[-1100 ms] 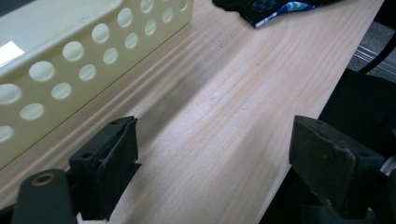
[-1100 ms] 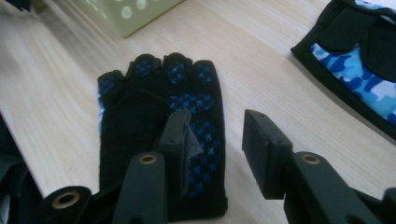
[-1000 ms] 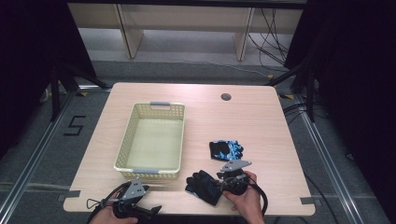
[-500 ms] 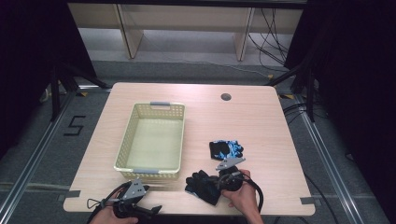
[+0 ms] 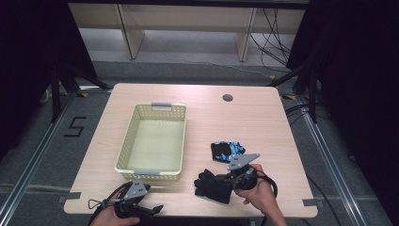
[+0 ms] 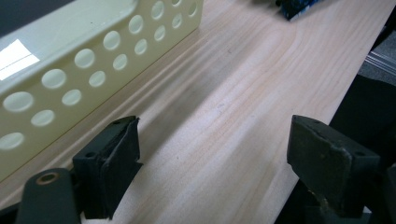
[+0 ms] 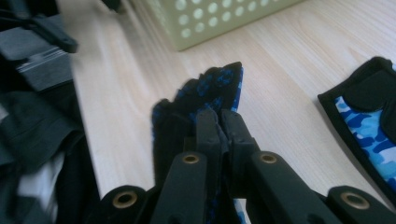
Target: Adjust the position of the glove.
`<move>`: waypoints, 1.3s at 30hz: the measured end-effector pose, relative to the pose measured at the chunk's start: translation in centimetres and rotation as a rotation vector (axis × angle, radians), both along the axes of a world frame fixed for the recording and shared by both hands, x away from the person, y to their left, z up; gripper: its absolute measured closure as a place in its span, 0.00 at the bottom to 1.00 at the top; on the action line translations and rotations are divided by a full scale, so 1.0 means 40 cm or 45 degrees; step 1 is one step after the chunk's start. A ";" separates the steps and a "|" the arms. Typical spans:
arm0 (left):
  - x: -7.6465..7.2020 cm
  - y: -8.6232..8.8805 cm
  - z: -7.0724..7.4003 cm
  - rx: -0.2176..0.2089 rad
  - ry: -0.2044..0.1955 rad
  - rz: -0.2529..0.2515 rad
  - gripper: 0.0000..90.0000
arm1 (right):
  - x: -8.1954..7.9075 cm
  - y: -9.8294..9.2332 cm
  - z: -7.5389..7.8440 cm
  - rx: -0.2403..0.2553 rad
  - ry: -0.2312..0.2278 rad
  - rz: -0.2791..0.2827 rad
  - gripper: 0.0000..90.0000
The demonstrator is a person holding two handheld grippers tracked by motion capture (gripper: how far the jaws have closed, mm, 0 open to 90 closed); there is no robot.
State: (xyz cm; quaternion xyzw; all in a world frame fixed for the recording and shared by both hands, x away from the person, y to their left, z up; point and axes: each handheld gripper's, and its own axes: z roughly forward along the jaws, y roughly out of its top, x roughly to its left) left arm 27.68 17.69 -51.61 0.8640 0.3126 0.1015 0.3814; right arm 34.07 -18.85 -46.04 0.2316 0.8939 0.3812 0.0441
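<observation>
My right gripper [image 5: 225, 181] [image 7: 219, 119] is shut on a black glove with blue print [image 5: 211, 184] [image 7: 218, 80]; its jaws have just been closing on the fabric. The glove hangs bunched from the jaws just above the table near the front edge. A second glove, blue camouflage with black trim [image 5: 227, 150] [image 7: 369, 126], lies flat on the table just beyond. A pale yellow perforated basket [image 5: 123, 150] [image 6: 93, 51] [image 7: 219, 18] stands left of centre with nothing in it. My left gripper [image 5: 154, 208] [image 6: 215, 135] rests open at the front left edge, beside the basket's near wall.
The wooden table [image 5: 254, 122] has a round cable hole [image 5: 227, 98] at the back right. Bare tabletop lies behind and right of the gloves. Shelving and cables stand on the floor beyond the far edge.
The right gripper has closed on the black glove and risen a little with it. The left gripper has stayed where it was.
</observation>
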 end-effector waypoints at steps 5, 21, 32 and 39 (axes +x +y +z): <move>-0.001 0.007 0.002 0.019 -0.022 -0.016 0.19 | 0.008 -0.017 0.022 0.019 0.030 0.126 0.97; -0.006 -0.001 -0.001 0.012 -0.017 -0.033 0.19 | 0.100 0.004 -0.062 -0.191 0.121 0.143 0.92; -0.009 0.000 0.003 0.010 -0.020 -0.029 0.19 | 0.095 -0.013 -0.031 -0.091 0.095 -0.102 0.80; -0.008 0.001 0.001 0.008 -0.024 -0.022 0.19 | 0.137 0.016 0.005 -0.073 -0.059 -0.302 1.00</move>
